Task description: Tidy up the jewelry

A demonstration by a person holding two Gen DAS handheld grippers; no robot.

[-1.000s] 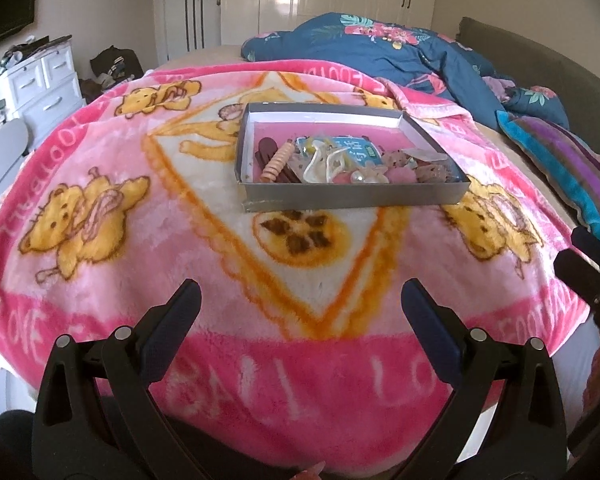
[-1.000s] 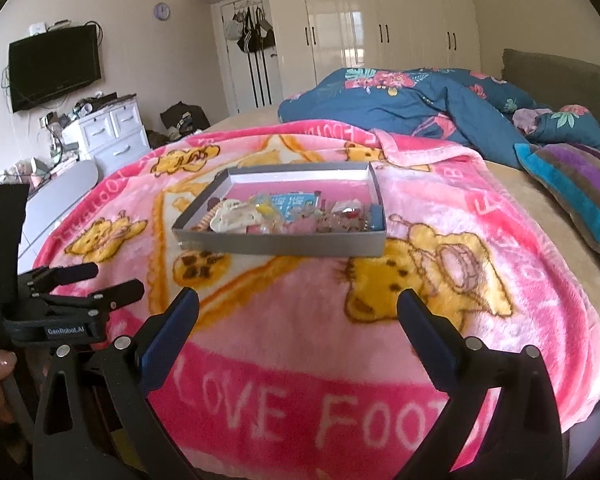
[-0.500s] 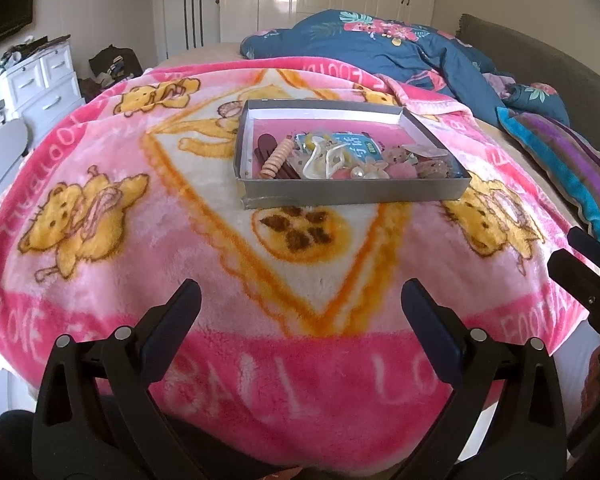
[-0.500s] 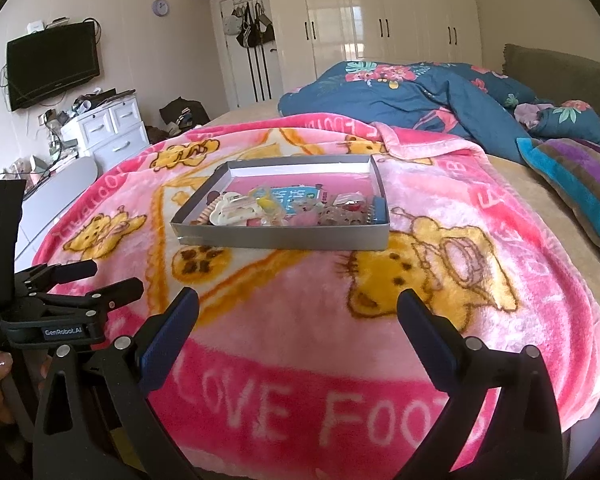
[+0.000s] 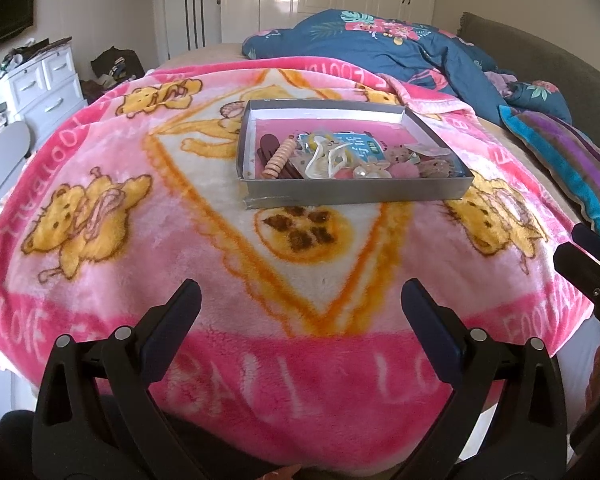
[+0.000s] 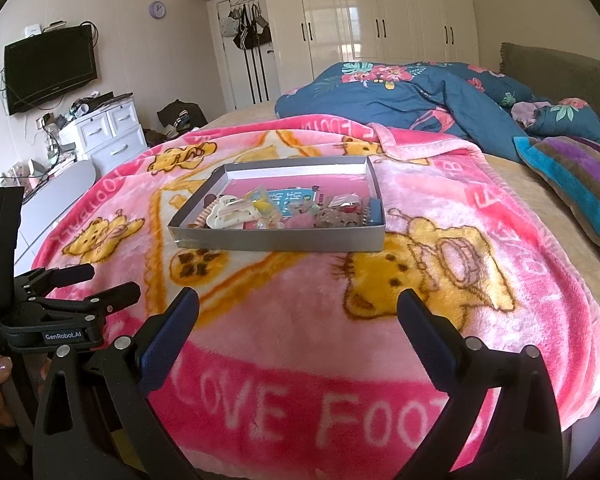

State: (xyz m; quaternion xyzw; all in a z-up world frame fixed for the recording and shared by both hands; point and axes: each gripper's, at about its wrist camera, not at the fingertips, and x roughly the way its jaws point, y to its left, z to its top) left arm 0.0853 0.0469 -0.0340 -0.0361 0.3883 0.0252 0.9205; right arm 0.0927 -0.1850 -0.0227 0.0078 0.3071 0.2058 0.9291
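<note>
the gray box [image 5: 356, 196] sat on the pink blanket [image 5: 100, 184], full of mixed-up jewelry [image 5: 340, 156]. the left gripper [image 5: 300, 308] and right gripper [image 6: 298, 310] both had fingers spread wide, holding nothing, probably ready to reach in.

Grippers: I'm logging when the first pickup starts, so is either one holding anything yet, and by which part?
Nothing is held. The left gripper and right gripper are both open above the pink blanket, short of the jewelry box.

Bed [image 6: 512, 176] under pink blanket [image 6: 300, 320]
</note>
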